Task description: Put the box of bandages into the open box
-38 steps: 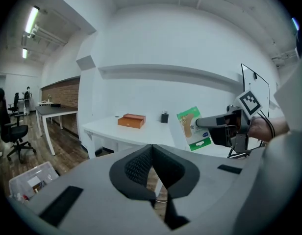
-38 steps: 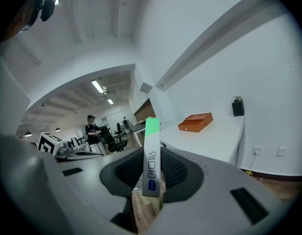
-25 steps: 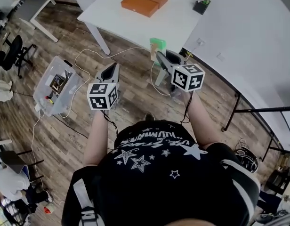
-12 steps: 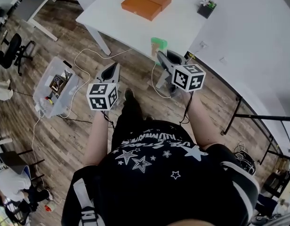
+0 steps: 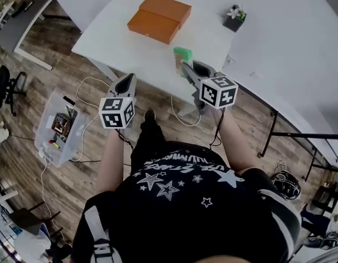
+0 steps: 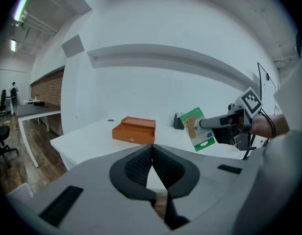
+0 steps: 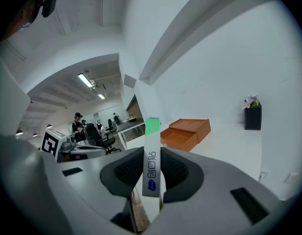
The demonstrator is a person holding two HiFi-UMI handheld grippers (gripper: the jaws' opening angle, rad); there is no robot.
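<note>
The right gripper (image 7: 152, 174) has its dark ribbed jaws pressed against both flat sides of a slim white-and-green cardboard box of bandages (image 7: 152, 148). The box is held upright and edge-on, its green end poking up above the jaws. Beyond it, an open orange cardboard box (image 7: 186, 132) sits near the left edge of the white table (image 7: 229, 146). A small black square planter (image 7: 252, 117) stands well apart from it, toward the table's far right. Far off at the left are black office chairs (image 7: 104, 140) and a standing person (image 7: 78, 121).

Free tabletop (image 5: 133, 52) around open box (image 5: 159, 17)
</note>
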